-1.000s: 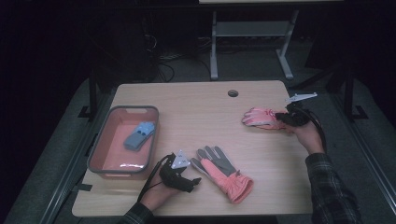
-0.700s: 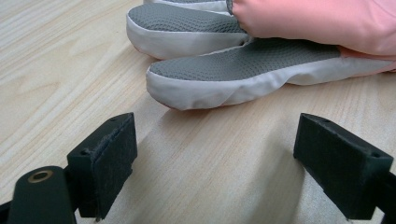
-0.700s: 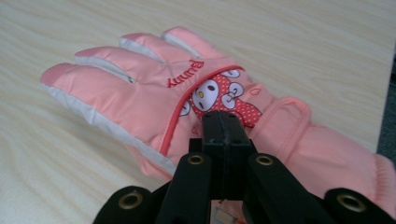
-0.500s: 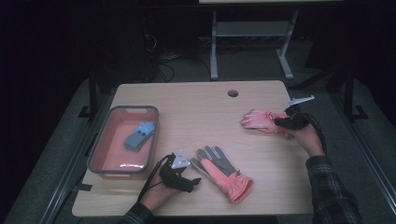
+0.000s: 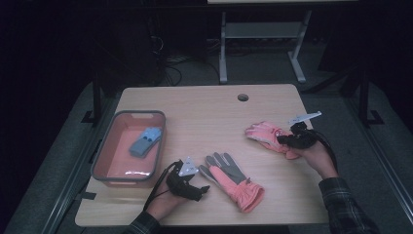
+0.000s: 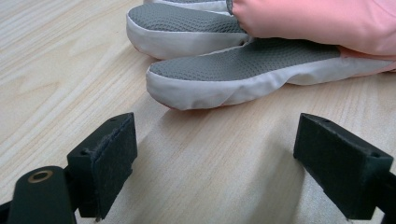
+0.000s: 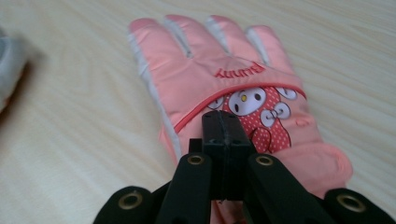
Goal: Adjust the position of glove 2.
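Note:
A pink glove with a cartoon patch (image 5: 263,132) (image 7: 210,56) lies back up at the table's right. My right gripper (image 5: 281,140) (image 7: 224,126) is shut, its jaws pinched together on the fabric of the glove's back near the cuff. A second glove (image 5: 234,178), grey palm up with a pink cuff, lies near the front edge. Its fingertips (image 6: 233,74) rest just ahead of my left gripper (image 5: 203,187) (image 6: 215,172). That gripper stands open, low over the wood, with nothing between its pads.
A grey-rimmed pink tub (image 5: 129,113) stands at the table's left with a blue item (image 5: 145,141) inside. A cable hole (image 5: 242,97) sits near the wooden table's far edge. Beyond the table are a dark floor and a metal frame.
My right gripper has moved toward the near side and a little left, and the pink glove has come along with it. The left gripper and the grey-palmed glove have stayed put.

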Action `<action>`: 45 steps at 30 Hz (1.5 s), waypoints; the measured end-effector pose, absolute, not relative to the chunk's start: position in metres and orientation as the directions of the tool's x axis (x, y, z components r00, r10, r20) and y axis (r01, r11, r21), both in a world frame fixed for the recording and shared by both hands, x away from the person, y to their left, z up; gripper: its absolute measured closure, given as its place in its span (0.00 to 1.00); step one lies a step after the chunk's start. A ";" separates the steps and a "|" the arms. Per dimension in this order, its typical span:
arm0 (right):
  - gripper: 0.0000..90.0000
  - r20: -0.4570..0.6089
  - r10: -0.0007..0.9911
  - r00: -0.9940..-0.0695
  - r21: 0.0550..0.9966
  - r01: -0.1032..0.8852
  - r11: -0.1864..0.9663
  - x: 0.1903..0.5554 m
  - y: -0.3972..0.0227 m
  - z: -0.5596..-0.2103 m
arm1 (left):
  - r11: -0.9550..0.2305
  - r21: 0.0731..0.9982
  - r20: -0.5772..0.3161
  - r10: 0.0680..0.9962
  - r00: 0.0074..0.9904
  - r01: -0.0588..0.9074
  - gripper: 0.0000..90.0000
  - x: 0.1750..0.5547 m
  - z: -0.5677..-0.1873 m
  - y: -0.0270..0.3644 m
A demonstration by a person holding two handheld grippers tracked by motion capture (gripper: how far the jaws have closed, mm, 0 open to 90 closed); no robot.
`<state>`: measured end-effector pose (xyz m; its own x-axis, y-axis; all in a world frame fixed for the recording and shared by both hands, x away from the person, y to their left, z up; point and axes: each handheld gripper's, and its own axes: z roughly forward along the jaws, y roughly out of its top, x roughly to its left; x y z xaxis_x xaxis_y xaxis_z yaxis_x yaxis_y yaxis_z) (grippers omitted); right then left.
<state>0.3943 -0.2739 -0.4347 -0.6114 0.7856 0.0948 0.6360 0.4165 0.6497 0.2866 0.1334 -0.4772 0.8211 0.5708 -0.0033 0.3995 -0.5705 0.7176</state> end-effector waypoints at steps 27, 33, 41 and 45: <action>0.63 0.104 0.691 -0.715 0.616 0.592 0.520 0.364 -0.245 -0.435 | -0.571 0.717 -0.004 0.571 0.821 0.400 0.14 0.287 -0.477 0.133; 0.93 0.072 0.686 -0.724 0.622 0.570 0.537 0.362 -0.243 -0.439 | -0.571 0.717 -0.003 0.570 0.821 0.399 0.14 0.287 -0.477 0.133; 0.98 0.119 0.712 -0.692 0.657 0.592 0.466 0.359 -0.251 -0.426 | -0.571 0.718 -0.004 0.570 0.821 0.399 0.14 0.287 -0.477 0.133; 0.98 0.131 0.710 -0.692 0.687 0.579 0.439 0.351 -0.248 -0.411 | -0.571 0.717 -0.003 0.570 0.821 0.399 0.14 0.287 -0.477 0.133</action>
